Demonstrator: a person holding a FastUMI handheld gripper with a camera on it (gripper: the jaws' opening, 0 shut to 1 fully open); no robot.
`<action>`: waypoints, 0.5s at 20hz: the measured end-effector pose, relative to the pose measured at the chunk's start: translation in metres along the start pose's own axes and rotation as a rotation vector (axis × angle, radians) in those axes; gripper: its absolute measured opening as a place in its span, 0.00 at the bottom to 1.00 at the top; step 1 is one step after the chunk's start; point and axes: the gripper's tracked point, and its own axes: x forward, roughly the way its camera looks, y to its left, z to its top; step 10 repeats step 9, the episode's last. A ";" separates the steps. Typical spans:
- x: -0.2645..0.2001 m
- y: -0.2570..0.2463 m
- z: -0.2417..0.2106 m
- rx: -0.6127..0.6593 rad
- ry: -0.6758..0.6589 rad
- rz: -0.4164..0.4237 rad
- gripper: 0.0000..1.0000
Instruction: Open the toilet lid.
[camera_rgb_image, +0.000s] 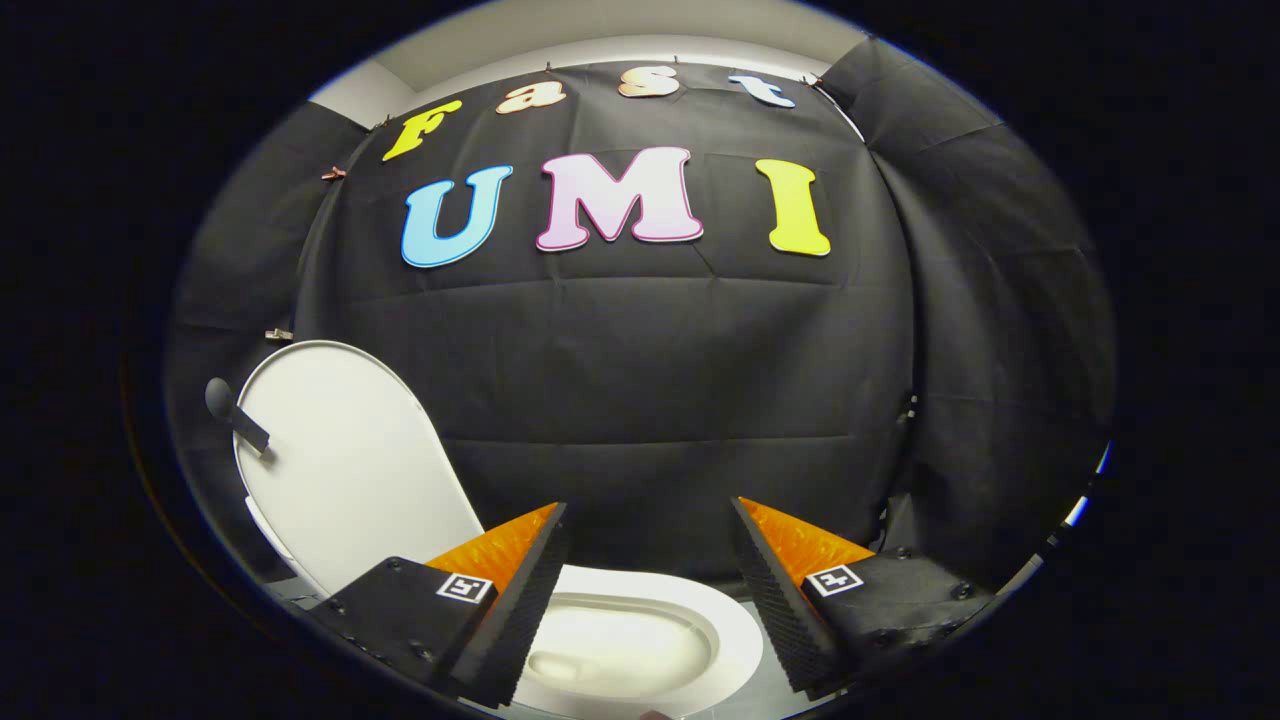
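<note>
The white toilet lid (345, 455) stands raised, upright and leaning back, to the left of my fingers. A dark handle (235, 415) sticks out from its far-left edge. Below and between my fingers lies the white seat ring (735, 625) with the open bowl (615, 650) inside it. My gripper (650, 520) is open above the bowl, its fingers wide apart and holding nothing. The left finger (520, 590) is close beside the lid's lower right edge; I cannot tell whether it touches.
Black cloth (650, 400) walls the booth behind and to both sides of the toilet. A strip of pale floor (790, 690) shows beside the seat's right edge, under the right finger.
</note>
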 end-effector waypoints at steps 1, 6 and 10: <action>-0.001 0.000 0.003 0.005 -0.011 0.000 0.98; 0.000 -0.003 0.004 -0.012 -0.026 -0.009 0.98; 0.000 -0.004 0.002 -0.014 -0.016 -0.008 0.98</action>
